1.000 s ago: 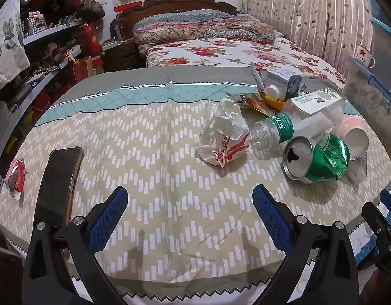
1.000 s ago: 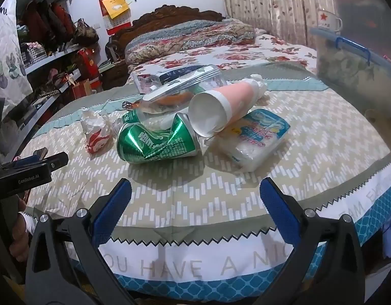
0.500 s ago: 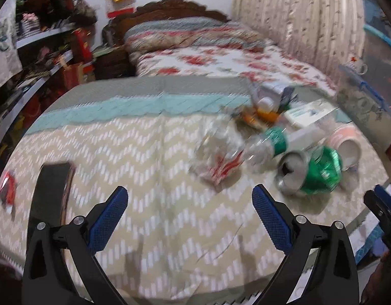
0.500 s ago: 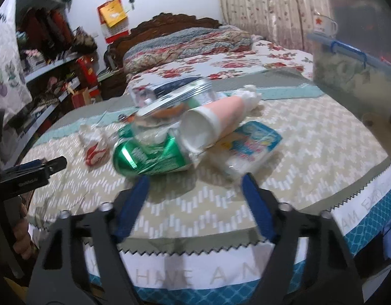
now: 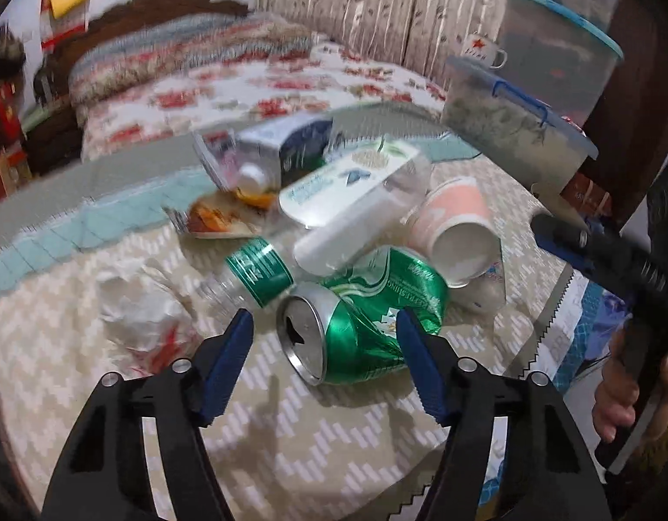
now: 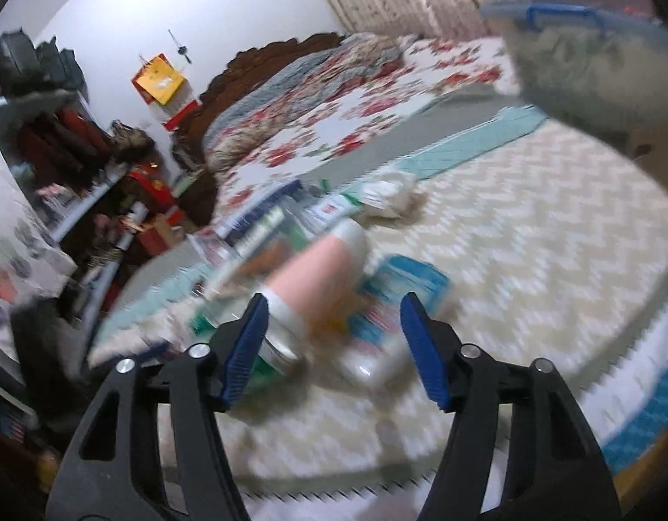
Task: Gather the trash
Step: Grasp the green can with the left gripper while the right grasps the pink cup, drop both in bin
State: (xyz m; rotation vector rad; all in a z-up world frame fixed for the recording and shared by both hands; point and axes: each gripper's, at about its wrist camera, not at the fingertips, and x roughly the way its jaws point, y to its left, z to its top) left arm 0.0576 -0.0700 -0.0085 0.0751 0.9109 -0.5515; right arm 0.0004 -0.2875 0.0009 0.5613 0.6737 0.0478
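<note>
A crushed green can [image 5: 368, 325] lies on the zigzag bedspread with its top towards me. My left gripper [image 5: 325, 362] is open, its blue pads either side of the can's near end, not closed on it. Behind the can lie a clear bottle with a green label [image 5: 251, 273], a pink paper cup [image 5: 459, 225], a clear plastic tub [image 5: 355, 182] and a crumpled white wrapper [image 5: 147, 317]. My right gripper [image 6: 334, 347] is open in front of the blurred pink cup [image 6: 316, 278] and a blue packet [image 6: 403, 291].
A milk carton [image 5: 286, 147] and an orange snack wrapper [image 5: 216, 217] lie further back. Stacked plastic storage boxes [image 5: 520, 121] stand at the right of the bed. Shelves with clutter [image 6: 73, 173] line the left wall. The bed's edge [image 6: 637, 373] runs close below the pile.
Both grippers moved in close to the trash pile and narrowed. The left one swung right from the open bedspread to the green can. The right view has tilted and blurred.
</note>
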